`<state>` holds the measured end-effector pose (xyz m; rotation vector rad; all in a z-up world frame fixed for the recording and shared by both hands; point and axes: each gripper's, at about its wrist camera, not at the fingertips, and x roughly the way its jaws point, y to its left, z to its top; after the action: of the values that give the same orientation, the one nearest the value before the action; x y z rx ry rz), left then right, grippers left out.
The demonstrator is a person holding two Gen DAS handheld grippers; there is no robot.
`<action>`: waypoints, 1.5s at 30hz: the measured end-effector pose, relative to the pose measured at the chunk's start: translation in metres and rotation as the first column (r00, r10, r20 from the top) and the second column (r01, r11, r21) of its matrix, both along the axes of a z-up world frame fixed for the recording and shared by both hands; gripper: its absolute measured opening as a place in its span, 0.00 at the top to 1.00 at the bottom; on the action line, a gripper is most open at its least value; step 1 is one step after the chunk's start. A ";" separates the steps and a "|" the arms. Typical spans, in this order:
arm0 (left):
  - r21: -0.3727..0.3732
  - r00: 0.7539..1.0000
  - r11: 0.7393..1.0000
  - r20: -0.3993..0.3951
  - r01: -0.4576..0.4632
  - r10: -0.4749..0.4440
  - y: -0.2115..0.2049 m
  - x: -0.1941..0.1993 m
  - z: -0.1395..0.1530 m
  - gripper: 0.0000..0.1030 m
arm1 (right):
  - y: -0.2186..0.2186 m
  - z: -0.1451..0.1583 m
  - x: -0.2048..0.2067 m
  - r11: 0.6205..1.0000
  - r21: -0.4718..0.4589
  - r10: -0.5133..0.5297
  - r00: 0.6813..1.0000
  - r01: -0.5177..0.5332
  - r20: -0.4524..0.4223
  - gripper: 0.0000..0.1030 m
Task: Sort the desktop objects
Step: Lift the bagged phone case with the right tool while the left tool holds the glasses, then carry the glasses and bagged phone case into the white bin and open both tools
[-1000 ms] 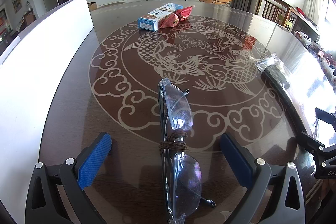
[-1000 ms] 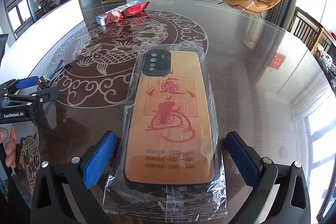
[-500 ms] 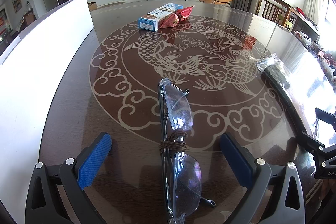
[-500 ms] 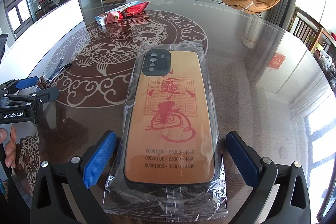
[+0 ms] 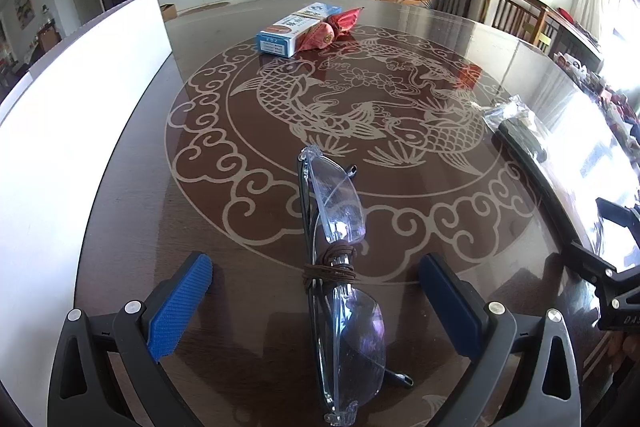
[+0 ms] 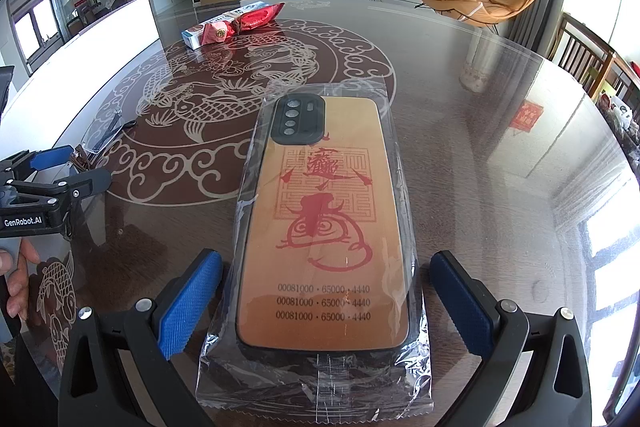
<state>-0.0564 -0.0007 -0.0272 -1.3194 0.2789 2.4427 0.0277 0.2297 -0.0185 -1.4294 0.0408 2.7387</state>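
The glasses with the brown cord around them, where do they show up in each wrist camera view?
Left wrist view: the glasses lie lengthwise at bottom centre, between the open left claw's fingers.
Right wrist view: the glasses sit small at the left edge, partly hidden behind the left claw.
Shared landmark: the blue and white box at the table's far side.

Table top: dark, glossy, mirror-like, pale fish-and-cloud pattern under the sheen. Glasses: clear shiny lenses, thin dark frame, brown cord wound round the bridge. Phone case: smooth orange back with red print, matt black rim and camera block, sealed in crinkly clear plastic wrap. Gripper pads: blue, rough knurled texture, on matt black plastic arms with shiny metal screws. Box: printed cardboard. Red wrapper: shiny foil.
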 end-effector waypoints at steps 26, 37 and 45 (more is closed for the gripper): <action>0.064 0.994 0.993 0.029 0.100 -0.102 0.005 -0.002 0.043 0.81 | 0.009 0.055 -0.040 0.992 -0.056 0.123 0.972 -0.114 0.201 0.26; 0.191 0.989 0.977 -0.130 0.094 -0.070 -0.043 0.026 0.129 0.81 | -0.019 0.127 -0.026 0.982 -0.081 0.174 0.983 -0.169 0.061 0.26; 0.188 0.972 0.978 -0.195 -0.093 0.130 -0.177 0.019 0.176 0.81 | -0.134 0.184 -0.061 0.918 -0.143 0.364 0.929 -0.370 -0.066 0.26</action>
<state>-0.0376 -0.1778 0.1485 -1.0348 0.0357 2.6334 -0.0329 0.0958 0.1658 -1.5646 -0.0183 3.1270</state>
